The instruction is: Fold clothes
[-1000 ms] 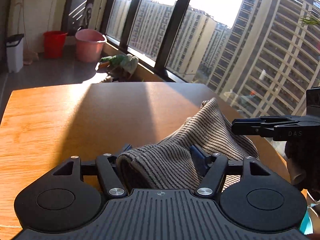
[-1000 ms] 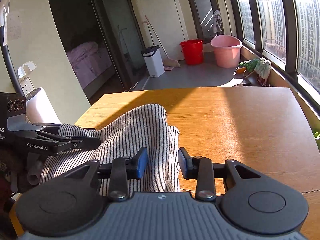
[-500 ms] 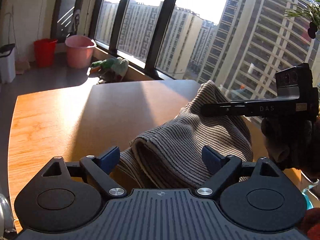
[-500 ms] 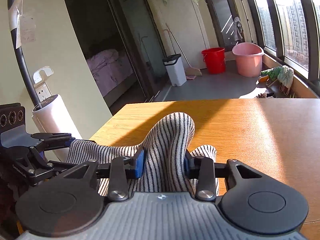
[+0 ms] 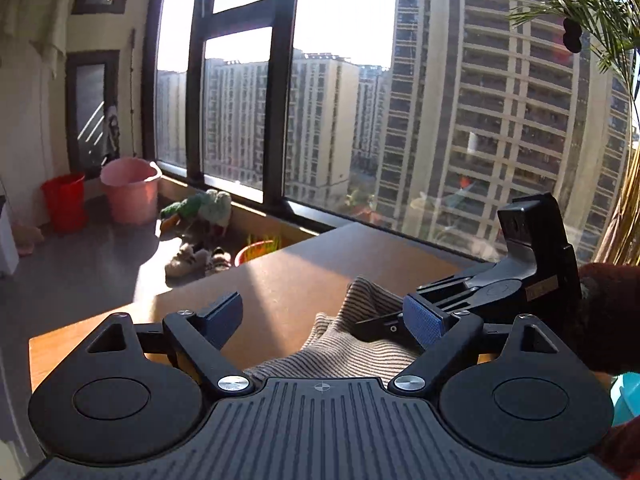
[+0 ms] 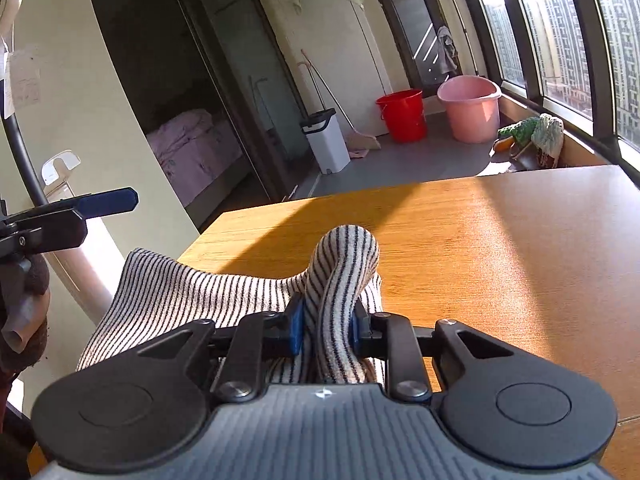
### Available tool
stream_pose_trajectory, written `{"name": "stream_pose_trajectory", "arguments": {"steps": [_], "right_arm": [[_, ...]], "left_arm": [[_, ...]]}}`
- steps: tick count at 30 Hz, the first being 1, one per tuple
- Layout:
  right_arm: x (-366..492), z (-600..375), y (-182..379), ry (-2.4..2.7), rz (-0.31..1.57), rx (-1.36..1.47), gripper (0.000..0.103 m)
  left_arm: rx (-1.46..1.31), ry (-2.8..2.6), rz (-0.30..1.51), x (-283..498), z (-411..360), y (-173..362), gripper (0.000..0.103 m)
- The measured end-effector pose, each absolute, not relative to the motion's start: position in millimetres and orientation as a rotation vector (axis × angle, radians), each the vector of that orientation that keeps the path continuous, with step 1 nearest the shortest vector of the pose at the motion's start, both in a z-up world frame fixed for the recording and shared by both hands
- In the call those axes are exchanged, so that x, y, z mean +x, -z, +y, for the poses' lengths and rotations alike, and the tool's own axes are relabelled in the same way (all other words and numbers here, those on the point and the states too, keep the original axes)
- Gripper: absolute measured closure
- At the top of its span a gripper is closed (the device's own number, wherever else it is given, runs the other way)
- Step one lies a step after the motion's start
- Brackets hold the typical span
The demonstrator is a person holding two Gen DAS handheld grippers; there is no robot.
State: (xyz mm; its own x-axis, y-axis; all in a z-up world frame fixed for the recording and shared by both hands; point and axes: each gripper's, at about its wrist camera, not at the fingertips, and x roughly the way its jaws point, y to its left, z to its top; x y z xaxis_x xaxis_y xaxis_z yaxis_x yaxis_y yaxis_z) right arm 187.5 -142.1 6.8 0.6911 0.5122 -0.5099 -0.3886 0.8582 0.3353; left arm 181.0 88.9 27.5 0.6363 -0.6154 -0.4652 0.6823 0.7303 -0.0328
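Note:
A black-and-white striped cloth (image 6: pixel 192 284) lies bunched near the front-left corner of the wooden table (image 6: pixel 500 240). My right gripper (image 6: pixel 326 324) pinches an upright fold of it between the blue pads, and its jaws are opening slightly. In the left wrist view the same cloth (image 5: pixel 344 352) lies below my left gripper (image 5: pixel 322 316), whose jaws stand wide and are still opening, with nothing between the pads. It hovers above the table (image 5: pixel 300 276). One of the left gripper's fingers (image 6: pixel 108 202) shows at the left edge of the right wrist view.
A pink bucket (image 6: pixel 470 108), a red bucket (image 6: pixel 400 114) and a white bin (image 6: pixel 326 142) stand on the floor beyond the table. Large windows run along the right. Shoes (image 5: pixel 196 258) lie by the sill. A potted palm (image 5: pixel 600 20) stands near the table's window side.
My left gripper let go of the cloth, opened wide, rose and rolled. My right gripper closed on a fold of the cloth that it earlier only straddled.

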Motion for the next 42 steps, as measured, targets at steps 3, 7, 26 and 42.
{"name": "stream_pose_trajectory", "arguments": {"steps": [3,7,26,42], "right_arm": [[179.2,-146.6,-17.9,-0.455,0.611,0.174,0.048],[145.6,-164.0,-35.9,-0.434,0.601,0.182,0.041],[200.9,-154.1,-7.8,-0.449,0.783,0.364,0.061],[169.9,-99.7,-60.9,-0.491,0.52,-0.125,0.046]], "left_arm": [[0.241,0.691,0.577,194.8,69.5,2.1,0.023],[0.141,0.645,0.674,210.8,83.9,23.1,0.016],[-0.336,0.601,0.843,173.8,144.6,35.4,0.021],[-0.579,0.604,0.678,190.2,184.9,13.1,0.02]]}}
